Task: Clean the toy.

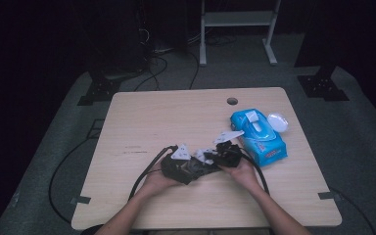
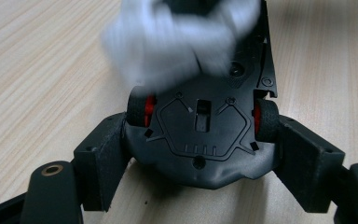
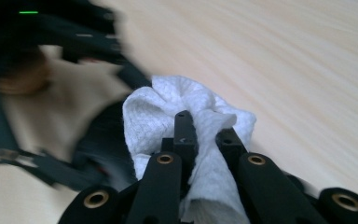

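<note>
In the left gripper view, my left gripper (image 2: 200, 140) clamps the toy car (image 2: 200, 135) belly-up, long axis toward frame top. My right gripper (image 3: 205, 135) pinches a white wipe (image 3: 186, 112).

**Black claws, brass fittings, bare forearms**

Each claw, left claw (image 2: 200, 140) and right claw (image 3: 205, 135), has 2 matte black jaws with brass-ringed screw holes near the base. A grey 3-cornered plate (image 1: 229, 136) tops each. Black cables (image 1: 147, 171) trail behind the plates. The forearms are unsleeved.
</note>
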`<state>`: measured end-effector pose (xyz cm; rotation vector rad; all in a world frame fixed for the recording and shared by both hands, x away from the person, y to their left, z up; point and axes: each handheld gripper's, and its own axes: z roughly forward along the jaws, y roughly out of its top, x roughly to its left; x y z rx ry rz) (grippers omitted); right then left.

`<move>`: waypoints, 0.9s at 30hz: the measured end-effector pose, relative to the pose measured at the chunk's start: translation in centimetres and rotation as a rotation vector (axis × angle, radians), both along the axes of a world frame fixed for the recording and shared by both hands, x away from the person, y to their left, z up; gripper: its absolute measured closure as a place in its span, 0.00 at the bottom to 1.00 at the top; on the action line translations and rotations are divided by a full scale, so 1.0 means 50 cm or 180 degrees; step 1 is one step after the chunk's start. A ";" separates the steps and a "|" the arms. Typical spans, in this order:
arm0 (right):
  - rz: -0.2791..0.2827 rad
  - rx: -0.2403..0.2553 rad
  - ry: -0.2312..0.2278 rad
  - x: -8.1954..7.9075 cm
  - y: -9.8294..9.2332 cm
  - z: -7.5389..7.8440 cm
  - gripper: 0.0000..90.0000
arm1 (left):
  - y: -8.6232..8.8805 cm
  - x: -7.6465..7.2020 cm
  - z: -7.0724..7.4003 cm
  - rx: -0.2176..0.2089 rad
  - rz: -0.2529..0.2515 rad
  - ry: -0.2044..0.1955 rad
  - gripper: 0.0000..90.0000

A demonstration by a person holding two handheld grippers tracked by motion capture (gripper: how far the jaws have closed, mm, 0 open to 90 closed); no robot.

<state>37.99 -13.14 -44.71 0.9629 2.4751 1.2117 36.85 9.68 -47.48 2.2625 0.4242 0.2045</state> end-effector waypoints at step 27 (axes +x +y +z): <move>0.0036 -0.0128 0.0048 -0.063 -0.087 0.001 0.91 | 0.001 0.019 -0.003 -0.0105 -0.0021 0.0533 0.20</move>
